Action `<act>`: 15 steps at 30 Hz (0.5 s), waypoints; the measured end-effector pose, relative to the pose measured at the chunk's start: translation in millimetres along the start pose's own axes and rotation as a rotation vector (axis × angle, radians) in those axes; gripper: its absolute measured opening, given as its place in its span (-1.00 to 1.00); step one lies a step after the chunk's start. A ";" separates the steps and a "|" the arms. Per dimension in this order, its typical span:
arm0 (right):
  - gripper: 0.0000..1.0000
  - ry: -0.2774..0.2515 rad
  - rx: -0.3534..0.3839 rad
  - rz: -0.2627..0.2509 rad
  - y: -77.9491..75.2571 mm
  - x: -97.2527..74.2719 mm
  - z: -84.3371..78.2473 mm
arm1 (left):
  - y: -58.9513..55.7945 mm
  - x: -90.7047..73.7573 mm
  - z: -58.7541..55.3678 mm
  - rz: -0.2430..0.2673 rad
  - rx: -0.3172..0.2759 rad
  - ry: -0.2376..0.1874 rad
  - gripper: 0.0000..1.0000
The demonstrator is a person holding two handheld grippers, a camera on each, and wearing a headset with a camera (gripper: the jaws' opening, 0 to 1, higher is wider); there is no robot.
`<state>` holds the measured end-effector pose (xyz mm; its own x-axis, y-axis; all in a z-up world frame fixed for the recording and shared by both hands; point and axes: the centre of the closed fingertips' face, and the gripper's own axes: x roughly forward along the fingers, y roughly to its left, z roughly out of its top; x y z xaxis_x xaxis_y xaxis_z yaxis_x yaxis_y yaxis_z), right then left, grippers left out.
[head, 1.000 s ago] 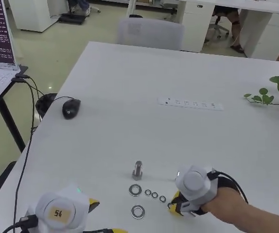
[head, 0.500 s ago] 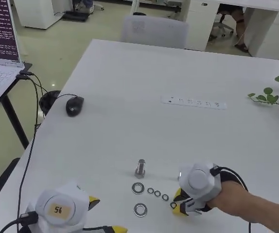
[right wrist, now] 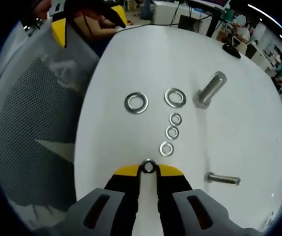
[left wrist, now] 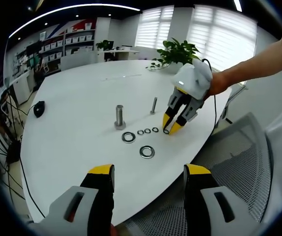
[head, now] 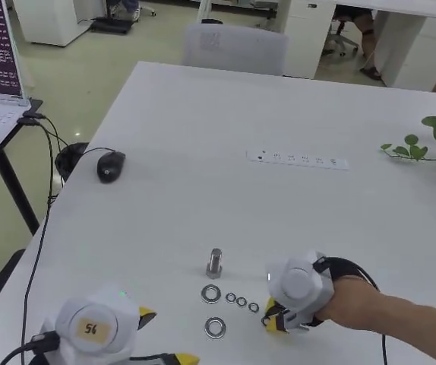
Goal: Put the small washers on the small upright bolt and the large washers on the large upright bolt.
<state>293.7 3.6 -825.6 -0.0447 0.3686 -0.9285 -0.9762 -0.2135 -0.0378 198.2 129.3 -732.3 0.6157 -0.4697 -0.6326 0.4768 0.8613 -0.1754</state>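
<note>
On the white table [head: 203,167], near its front edge, the right gripper [right wrist: 148,173] is clenched on a small washer [right wrist: 148,167], pinched by its rim at the very tips. The left gripper [left wrist: 149,171] hangs released and empty. The thin ring may flick out or tilt before it reaches the small upright bolt [right wrist: 223,179] just beside it, and then snag on the bolt's tip.

On the table [head: 203,114], a large washer [head: 211,293] lies just before the large bolt [head: 215,263], and a second large washer [head: 216,328] lies nearer still. Three small washers [head: 241,302] run rightward to a fourth small washer [right wrist: 148,167] between the tips of the right gripper [head: 270,322], with the small bolt [right wrist: 223,179] just to its right.
</note>
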 end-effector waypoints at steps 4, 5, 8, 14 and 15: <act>-0.74 -0.088 0.177 -0.030 -1.8 -0.8 -1.6 | 2.1 -1.9 1.0 0.005 0.002 0.001 0.13; -0.75 -0.100 0.200 -0.040 -1.6 -1.2 -3.1 | 3.5 -2.5 1.0 0.007 0.000 0.000 0.13; -0.75 -0.110 0.235 -0.050 -0.8 -2.4 -5.5 | 5.8 -3.4 0.1 0.013 0.001 0.003 0.12; -0.75 -0.132 0.313 -0.064 -1.7 -3.1 -5.5 | 6.1 -3.6 1.3 0.014 0.001 0.002 0.12; -0.75 -0.135 0.322 -0.066 -1.9 -3.1 -5.7 | 6.2 -3.3 1.3 0.013 0.000 0.002 0.12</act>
<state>296.9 -2.3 -824.7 0.0137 0.4931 -0.8698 -0.9938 0.1031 0.0428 199.9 135.9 -730.3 0.6211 -0.4578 -0.6361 0.4686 0.8675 -0.1667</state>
